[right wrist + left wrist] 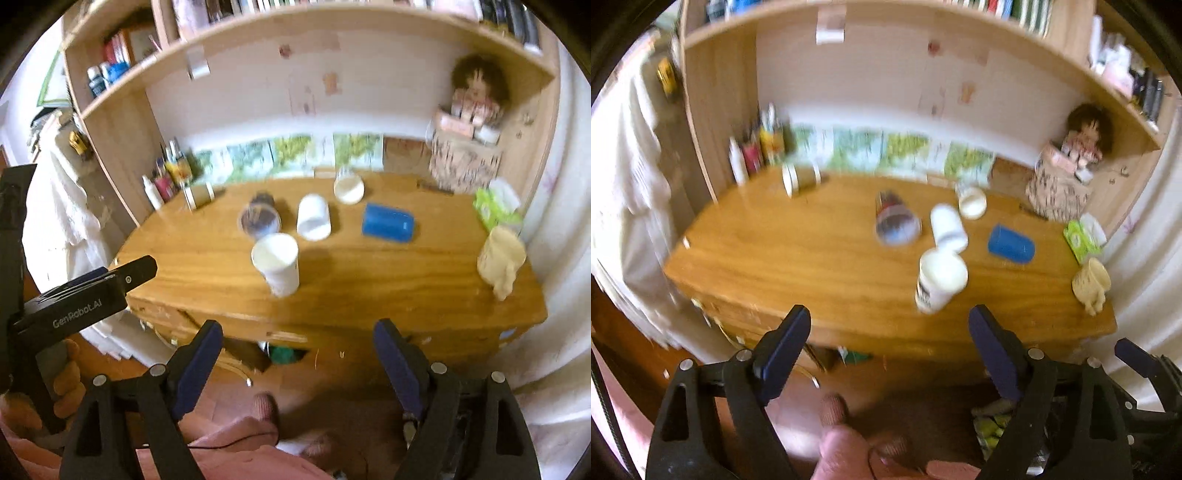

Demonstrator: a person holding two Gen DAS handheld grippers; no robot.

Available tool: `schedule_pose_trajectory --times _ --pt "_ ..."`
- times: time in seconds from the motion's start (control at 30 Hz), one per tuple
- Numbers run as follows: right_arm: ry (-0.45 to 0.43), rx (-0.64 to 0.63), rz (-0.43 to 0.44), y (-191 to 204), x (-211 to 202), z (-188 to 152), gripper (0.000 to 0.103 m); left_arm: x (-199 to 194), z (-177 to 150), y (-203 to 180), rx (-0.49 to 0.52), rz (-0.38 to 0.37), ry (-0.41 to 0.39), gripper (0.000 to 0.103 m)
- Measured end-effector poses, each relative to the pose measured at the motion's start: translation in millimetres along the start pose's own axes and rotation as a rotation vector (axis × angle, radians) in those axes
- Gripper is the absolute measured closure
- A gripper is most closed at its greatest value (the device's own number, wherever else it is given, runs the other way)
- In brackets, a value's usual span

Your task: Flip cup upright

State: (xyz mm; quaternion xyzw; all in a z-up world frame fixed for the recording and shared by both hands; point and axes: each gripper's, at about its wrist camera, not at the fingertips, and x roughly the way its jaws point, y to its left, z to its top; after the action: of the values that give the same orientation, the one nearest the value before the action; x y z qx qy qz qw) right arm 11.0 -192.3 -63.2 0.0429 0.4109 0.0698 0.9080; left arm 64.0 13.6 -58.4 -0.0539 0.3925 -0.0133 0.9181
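A wooden desk (369,280) carries several cups. Taking the blue cup (388,223), lying on its side, as landmark: a white cup (314,218) lies just left of it, a clear cup (259,218) farther left, and a white paper cup (277,264) stands nearer the front edge. Behind it lies another pale cup (348,187). Far right sit a cream mug (500,258) and green tissue pack (495,208).

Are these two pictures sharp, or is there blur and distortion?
Left wrist view: motion blur smears the cups, such as the blue cup, and fisheye bends the shelf. Right wrist view: softer blur, same curved edges; the left gripper's lettering reads clearly.
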Motion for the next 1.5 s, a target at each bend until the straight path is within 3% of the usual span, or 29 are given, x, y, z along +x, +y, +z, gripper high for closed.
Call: schedule_pose_trajectory --times 0.23,0.63,0.7,0.8,1.17,1.5 --pt "-0.126 0.025 -0.017 -10.0 -19.2 8.1 0.019 -35.2 3.1 -17.7 0.050 0.017 -0.184 0.002" --pt "-0.271 0.000 -0.055 -9.6 -46.5 7.0 0.014 -79.5 -4.7 -23.5 0.083 0.054 -0.400 0.001" --pt "-0.285 -0.005 -0.058 -9.2 -50.3 6.9 0.001 -85.3 -6.1 -26.3 0.096 0.055 -0.425 0.001" --pt "-0.306 -0.024 -0.059 -5.7 -55.3 5.3 0.000 -94.3 -10.0 -28.4 0.105 0.059 -0.472 0.001" --pt "-0.378 0.005 -0.121 -11.2 -76.9 -3.3 0.000 -101.7 -14.2 -34.2 0.121 0.028 -0.485 0.000" --pt "-0.352 0.007 -0.115 -12.7 -77.9 -11.1 0.000 -103.6 -23.0 -39.4 0.130 -0.010 -0.467 0.000"
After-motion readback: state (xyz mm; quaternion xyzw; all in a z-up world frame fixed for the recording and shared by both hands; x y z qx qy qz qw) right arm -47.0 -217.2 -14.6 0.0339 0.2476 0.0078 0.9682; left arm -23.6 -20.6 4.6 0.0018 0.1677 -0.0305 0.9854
